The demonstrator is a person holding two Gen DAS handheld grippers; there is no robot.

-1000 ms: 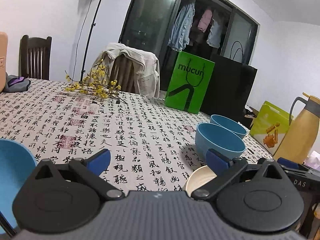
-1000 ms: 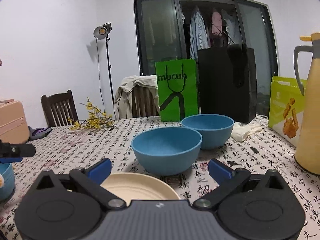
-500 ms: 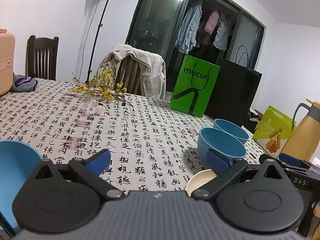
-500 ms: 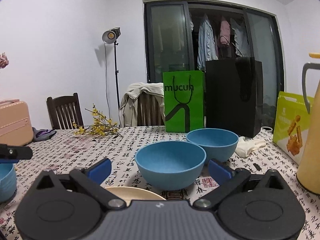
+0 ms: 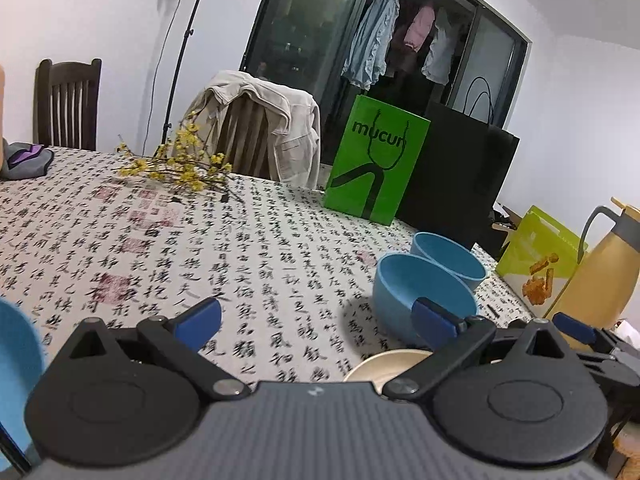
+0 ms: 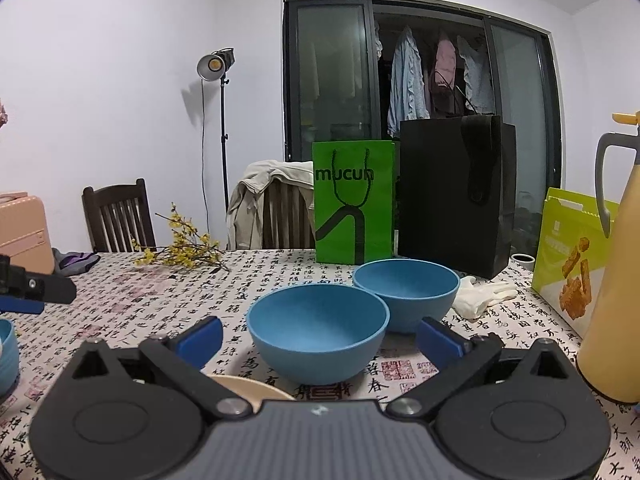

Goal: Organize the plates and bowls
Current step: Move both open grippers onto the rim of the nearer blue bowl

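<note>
Blue bowls: three, the near one (image 6: 318,336), one behind it (image 6: 406,292), one at left edge (image 6: 8,354); cream plate (image 6: 250,390): one; paper bags: two, green (image 6: 354,200), black (image 6: 456,192)

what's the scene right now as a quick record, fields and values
surface: table under a cloth printed with characters
bowls: near blue bowl and far blue bowl side by side, upright, empty
third bowl: blue bowl at the left edge, partly cut off
plate: cream plate close below the right gripper, mostly hidden
left gripper: open, holding nothing
right gripper: open, holding nothing, facing the near blue bowl
clutter: green bag, black bag, yellow jug, white glove, yellow flowers
</note>
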